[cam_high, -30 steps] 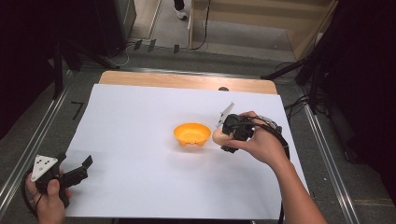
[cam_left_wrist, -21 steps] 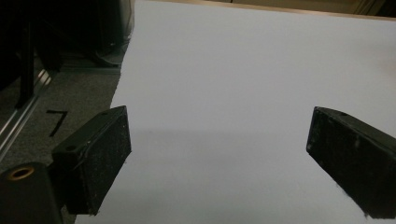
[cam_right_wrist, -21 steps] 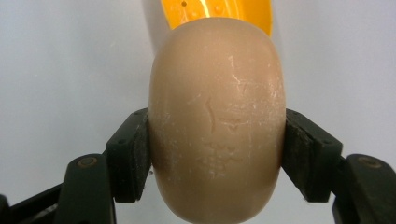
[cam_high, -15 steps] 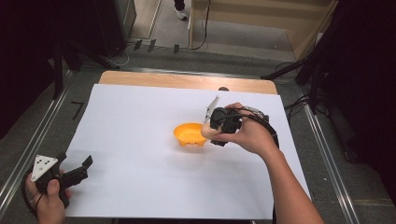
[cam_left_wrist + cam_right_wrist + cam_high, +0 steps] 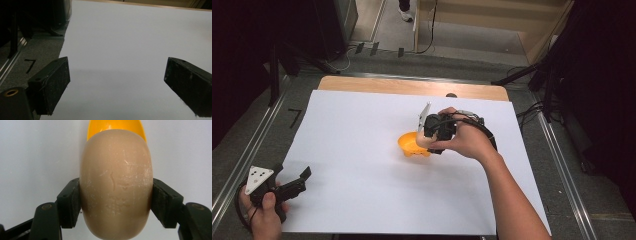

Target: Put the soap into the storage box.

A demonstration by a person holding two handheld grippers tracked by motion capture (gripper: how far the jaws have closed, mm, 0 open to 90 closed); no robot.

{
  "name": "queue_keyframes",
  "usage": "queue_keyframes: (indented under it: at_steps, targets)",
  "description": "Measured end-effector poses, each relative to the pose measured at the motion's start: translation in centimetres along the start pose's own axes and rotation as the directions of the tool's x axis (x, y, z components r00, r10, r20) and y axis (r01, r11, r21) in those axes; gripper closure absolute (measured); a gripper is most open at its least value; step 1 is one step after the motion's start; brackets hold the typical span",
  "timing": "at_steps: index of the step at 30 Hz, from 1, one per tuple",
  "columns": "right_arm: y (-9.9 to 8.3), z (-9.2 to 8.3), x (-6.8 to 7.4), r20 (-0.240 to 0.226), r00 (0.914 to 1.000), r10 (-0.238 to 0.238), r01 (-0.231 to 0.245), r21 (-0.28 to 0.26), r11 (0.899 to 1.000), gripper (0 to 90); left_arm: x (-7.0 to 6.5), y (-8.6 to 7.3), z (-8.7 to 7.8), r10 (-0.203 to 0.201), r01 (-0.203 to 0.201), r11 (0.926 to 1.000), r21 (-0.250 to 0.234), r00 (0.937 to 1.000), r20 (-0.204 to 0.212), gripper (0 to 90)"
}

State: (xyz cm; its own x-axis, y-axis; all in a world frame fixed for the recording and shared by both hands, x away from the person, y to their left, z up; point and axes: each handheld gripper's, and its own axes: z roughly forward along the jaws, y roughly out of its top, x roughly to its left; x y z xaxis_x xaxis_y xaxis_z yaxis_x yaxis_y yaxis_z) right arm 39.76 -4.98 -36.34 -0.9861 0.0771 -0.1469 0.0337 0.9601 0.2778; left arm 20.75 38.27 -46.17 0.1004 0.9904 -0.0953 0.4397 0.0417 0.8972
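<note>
The right claw (image 5: 116, 202) is closed on a beige oval object (image 5: 116, 185), its two black jaws pressing the left and right sides of it. In the right gripper view the object looks smooth and rounded like an egg or a bar of soap, with fine scratches and faint marks on its matte surface; what it is made of I cannot tell. Its lower end is cut off by the bottom edge of the picture. Behind its top, only a small curved part of the orange bowl (image 5: 115, 126) is visible, glossy like plastic; the rest is hidden by the object.

In the high view the right hand (image 5: 464, 140) and the right claw (image 5: 428, 141) cover the right side of the orange bowl (image 5: 411, 145), which sits near the middle of the white sheet (image 5: 362, 150) on the bench (image 5: 412, 87). The held object is hard to make out there; it seems to be at the bowl's right rim, but whether it touches the bowl I cannot tell.

The left claw (image 5: 294, 181) is open at the near left corner of the sheet, in the left hand (image 5: 262, 217). In the left gripper view its flat, rough black jaws stand wide apart over the plain white sheet (image 5: 120, 50), both cut off at the bottom.
</note>
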Motion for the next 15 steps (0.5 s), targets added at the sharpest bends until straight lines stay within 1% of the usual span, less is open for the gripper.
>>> queue_keyframes:
  at_steps: [1,4,5,9,10,11,14,15]
  targets:
    - [0.2,0.1,0.0,-0.002,1.0000,-0.004,0.004,0.007,1.000,32.7,0.0,0.0,0.0,0.000,0.000,1.0000,0.000,1.0000,0.000,7.2]
    - [0.6,0.5,-0.2,-0.006,0.9999,-0.012,0.012,0.005,1.000,32.7,0.0,0.0,0.0,-0.001,0.001,1.0000,-0.001,1.0000,0.000,7.2]
    - [0.8,0.6,-0.3,-0.008,0.9997,-0.024,0.024,0.001,1.000,32.7,0.0,0.0,0.0,-0.002,0.002,1.0000,-0.002,1.0000,0.000,7.2]
    - [1.4,0.8,-0.4,-0.012,0.9995,-0.030,0.030,0.004,1.000,32.7,0.0,0.0,0.0,-0.001,0.001,1.0000,-0.001,1.0000,0.001,7.2]
    - [1.6,0.8,-0.5,-0.016,0.9990,-0.041,0.041,0.002,0.999,32.7,0.0,0.0,0.0,0.000,0.000,1.0000,-0.001,1.0000,0.001,7.2]
    - [1.8,0.9,-0.5,-0.018,0.9991,-0.038,0.038,0.006,0.999,32.7,0.0,0.0,0.0,-0.001,0.001,1.0000,-0.001,1.0000,0.001,7.2]
    - [2.2,1.1,-0.6,-0.025,0.9976,-0.064,0.065,0.003,0.998,32.7,0.0,0.0,0.0,0.000,0.000,1.0000,-0.001,1.0000,0.000,7.2]
    - [2.4,1.2,-0.6,-0.026,0.9978,-0.061,0.061,0.008,0.998,32.7,0.0,0.0,0.0,0.000,0.000,1.0000,-0.002,1.0000,0.000,7.2]
